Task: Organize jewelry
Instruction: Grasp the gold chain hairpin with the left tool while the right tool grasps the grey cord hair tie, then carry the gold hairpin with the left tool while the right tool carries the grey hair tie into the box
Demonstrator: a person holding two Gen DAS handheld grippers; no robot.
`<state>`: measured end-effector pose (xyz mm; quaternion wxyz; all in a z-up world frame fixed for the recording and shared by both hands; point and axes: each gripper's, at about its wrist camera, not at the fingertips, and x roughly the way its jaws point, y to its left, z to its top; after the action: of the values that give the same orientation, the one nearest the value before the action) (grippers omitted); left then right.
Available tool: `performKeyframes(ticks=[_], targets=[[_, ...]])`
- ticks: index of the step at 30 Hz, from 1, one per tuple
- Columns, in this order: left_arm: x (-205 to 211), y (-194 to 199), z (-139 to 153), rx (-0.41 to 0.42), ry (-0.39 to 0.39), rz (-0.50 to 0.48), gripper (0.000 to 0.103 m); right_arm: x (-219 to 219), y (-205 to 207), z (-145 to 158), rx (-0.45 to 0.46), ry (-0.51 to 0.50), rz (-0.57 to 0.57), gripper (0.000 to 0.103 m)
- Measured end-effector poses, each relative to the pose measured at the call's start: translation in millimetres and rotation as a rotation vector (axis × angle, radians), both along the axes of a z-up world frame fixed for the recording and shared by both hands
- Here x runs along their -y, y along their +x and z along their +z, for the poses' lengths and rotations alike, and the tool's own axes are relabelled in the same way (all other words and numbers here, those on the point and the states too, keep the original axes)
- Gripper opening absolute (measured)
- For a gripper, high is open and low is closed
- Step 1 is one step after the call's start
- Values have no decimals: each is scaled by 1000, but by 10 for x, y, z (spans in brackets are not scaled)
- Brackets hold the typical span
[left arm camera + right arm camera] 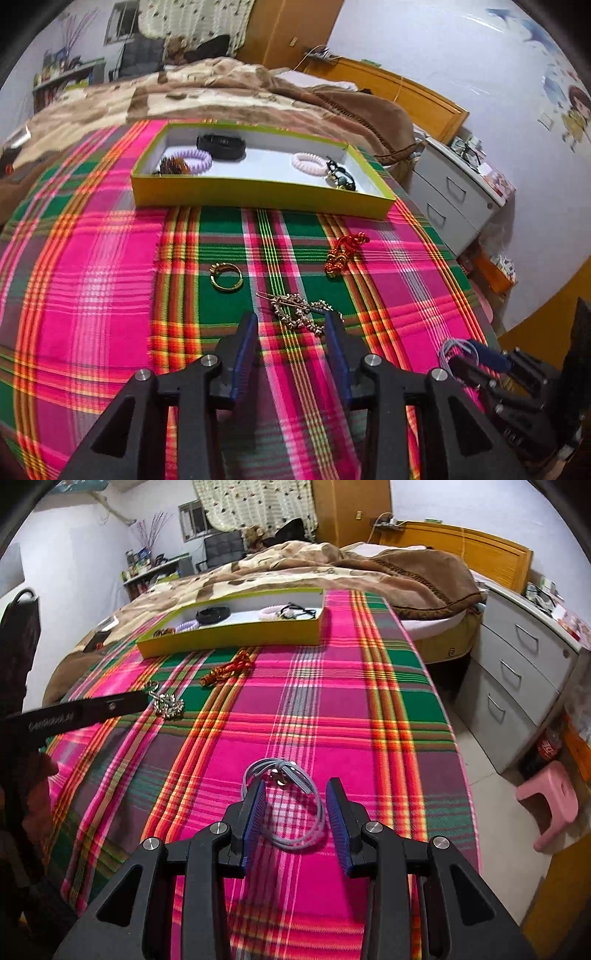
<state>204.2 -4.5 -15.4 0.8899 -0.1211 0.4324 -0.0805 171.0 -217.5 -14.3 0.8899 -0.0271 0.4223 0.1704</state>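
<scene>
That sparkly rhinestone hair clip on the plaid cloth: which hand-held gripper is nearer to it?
Left. The left hand-held gripper is open with the rhinestone hair clip at its fingertips; the right hand-held gripper straddles the grey hair ties, farther away.

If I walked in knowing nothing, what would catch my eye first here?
The loud pink-and-green plaid cloth fills both views. At its far end sits a yellow-green box holding hair ties, with a sparkly hair clip just ahead of the open left gripper and a pale blue hair tie between the right gripper fingers.

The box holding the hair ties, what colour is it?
The box is yellow-green outside, white inside; clearest in the left wrist view.
</scene>
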Motion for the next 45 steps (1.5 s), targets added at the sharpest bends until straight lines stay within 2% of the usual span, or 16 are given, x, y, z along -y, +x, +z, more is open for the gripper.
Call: performKeyframes(ticks=[3, 6, 10, 16, 21, 23, 29, 38, 45], targets=[[40, 92, -46, -21, -12, 3, 37, -28, 24, -1, 6, -9, 9, 35], [119, 175, -45, -20, -8, -8, 37, -43, 61, -4, 9, -14, 5, 27], [229, 281, -60, -18, 12, -28, 37, -26, 83, -4, 9, -6, 5, 24], [360, 361, -71, 1, 82, -58, 37, -5, 86, -3, 12, 2, 1, 19], [373, 250, -74, 17, 125, -84, 37, 4, 82, 0, 12, 3, 3, 12], [384, 200, -74, 17, 150, -94, 37, -8, 77, -1, 13, 0, 7, 6], [480, 197, -79, 18, 235, -127, 36, -46, 56, 7, 11, 1, 12, 4], [349, 114, -64, 27, 186, -145, 34, -53, -13, 40, 11, 14, 7, 3], [245, -105, 49, 84, 169, -155, 34, -34, -57, 133, 32, 36, 3, 3]])
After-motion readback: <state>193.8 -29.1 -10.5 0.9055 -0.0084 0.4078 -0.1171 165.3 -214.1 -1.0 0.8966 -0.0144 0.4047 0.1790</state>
